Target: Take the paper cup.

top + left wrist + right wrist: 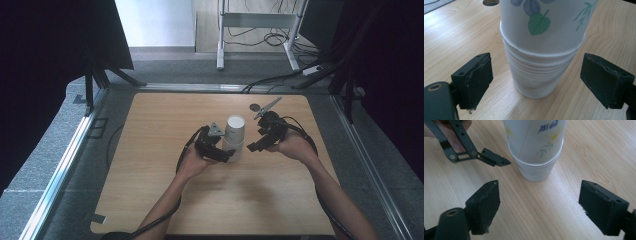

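Stack of paper cups (234,138) stands upside down near the middle of the table (150,200), a little toward the far edge, long axis vertical. The top cup (544,22), printed with a flower and leaf, sits looser and higher than the tightly nested rims (536,75) below.

Left gripper (223,154): jaws spread, one either side of the lower stack; in the left gripper view a gap shows on both sides, so neither pad presses on a cup. Stack lies dead ahead, between the jaws.

Right gripper (254,146): jaws spread, nothing between them. In the right gripper view the stack stands ahead and apart, bare tabletop between.

Judgement: the left hand is the nearer and already straddles the base, so it looks set to steady the stack. The right would need to advance and come in higher, across the upright axis, to pinch the top cup alone.
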`<state>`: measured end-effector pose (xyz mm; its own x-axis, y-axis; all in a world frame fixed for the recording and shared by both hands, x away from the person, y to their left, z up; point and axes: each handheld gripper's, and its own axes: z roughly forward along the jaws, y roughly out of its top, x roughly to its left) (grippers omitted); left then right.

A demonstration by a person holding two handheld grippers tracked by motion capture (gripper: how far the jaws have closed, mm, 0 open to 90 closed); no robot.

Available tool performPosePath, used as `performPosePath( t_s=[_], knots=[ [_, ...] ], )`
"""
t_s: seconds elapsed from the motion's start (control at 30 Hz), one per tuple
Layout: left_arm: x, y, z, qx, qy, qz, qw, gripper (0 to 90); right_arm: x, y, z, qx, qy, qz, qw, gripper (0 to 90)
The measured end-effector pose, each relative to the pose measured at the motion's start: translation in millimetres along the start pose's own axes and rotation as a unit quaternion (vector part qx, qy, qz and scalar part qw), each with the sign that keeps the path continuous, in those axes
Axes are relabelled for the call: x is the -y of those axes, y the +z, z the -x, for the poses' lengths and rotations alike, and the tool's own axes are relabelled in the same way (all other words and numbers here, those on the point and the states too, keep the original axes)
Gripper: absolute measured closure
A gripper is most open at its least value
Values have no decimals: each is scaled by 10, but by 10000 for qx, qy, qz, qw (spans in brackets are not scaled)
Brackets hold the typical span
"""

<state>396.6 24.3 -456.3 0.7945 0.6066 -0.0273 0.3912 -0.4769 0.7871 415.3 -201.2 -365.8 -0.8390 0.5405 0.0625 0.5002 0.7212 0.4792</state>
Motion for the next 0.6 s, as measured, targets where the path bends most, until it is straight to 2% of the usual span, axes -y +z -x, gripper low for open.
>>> performPosePath(
  t_s=[0.33,0.6],
  knots=[
    [-18,58,4,116,-54,104,9999,140,-203,-37,3,46,-151,-299,9994,219],
    [-38,85,3,175,-127,191,9996,151,-366,-58,3,-39,-263,-434,9987,254]
  ],
)
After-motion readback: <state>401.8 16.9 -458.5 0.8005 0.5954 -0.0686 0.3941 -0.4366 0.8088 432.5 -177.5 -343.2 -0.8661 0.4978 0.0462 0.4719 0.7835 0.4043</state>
